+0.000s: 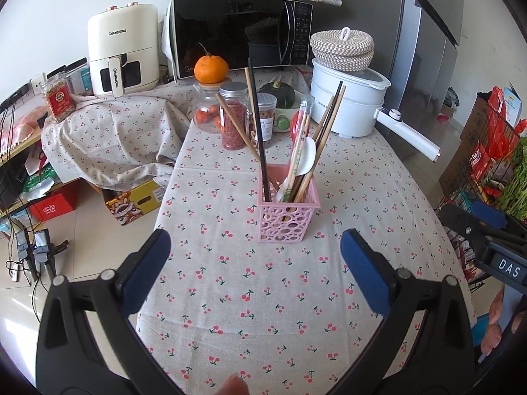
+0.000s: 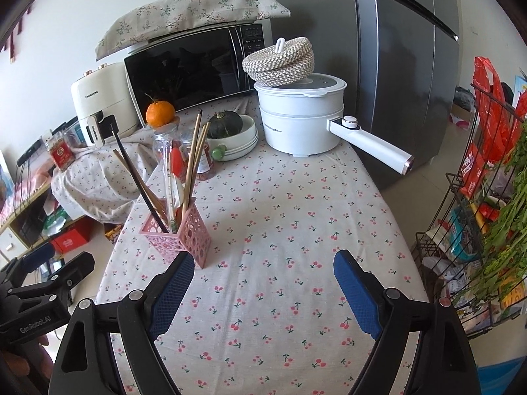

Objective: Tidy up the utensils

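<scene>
A pink perforated utensil holder (image 1: pixel 286 212) stands upright on the cherry-print tablecloth (image 1: pixel 263 296). It holds several chopsticks (image 1: pixel 255 125), a black straw-like stick and a white spoon (image 1: pixel 304 161). My left gripper (image 1: pixel 255 250) is open and empty, just in front of the holder. In the right wrist view the holder (image 2: pixel 179 235) is at the left, close to my left finger. My right gripper (image 2: pixel 263 273) is open and empty over the cloth. The left gripper also shows in the right wrist view (image 2: pixel 49 270), and the right gripper in the left wrist view (image 1: pixel 477 227).
Behind the holder stand jars (image 1: pixel 234 118), an orange (image 1: pixel 210 69), a green squash in a bowl (image 2: pixel 230 128), a white electric pot (image 2: pixel 303 118) with a long handle, a microwave (image 1: pixel 240 36) and an air fryer (image 1: pixel 123 49). A wire rack (image 2: pixel 477 197) with greens stands right.
</scene>
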`<state>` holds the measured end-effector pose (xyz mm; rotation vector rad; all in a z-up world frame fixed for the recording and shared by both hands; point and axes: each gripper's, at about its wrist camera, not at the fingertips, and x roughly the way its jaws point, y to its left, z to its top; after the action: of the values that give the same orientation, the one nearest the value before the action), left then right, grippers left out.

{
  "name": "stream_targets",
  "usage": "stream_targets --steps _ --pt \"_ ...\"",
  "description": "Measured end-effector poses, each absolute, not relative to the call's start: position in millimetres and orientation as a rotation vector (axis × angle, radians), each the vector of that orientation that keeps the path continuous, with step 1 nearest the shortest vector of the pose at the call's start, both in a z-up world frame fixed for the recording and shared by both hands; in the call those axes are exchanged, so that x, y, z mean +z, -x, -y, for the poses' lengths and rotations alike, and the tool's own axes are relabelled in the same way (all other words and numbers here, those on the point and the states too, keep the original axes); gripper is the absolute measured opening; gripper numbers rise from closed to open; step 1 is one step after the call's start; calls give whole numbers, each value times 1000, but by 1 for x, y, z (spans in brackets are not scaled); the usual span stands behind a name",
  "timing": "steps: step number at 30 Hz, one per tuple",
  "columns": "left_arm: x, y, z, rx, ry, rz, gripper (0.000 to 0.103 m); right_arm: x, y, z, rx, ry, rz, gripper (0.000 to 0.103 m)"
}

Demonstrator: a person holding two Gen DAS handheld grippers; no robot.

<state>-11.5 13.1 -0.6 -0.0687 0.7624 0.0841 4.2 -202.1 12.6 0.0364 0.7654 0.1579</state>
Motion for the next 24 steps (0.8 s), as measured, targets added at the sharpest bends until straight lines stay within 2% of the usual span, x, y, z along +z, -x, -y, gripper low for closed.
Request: stream_targets --steps 24 --pt "6 18 -4 87 56 -726 102 10 -5 205 136 -31 -767 88"
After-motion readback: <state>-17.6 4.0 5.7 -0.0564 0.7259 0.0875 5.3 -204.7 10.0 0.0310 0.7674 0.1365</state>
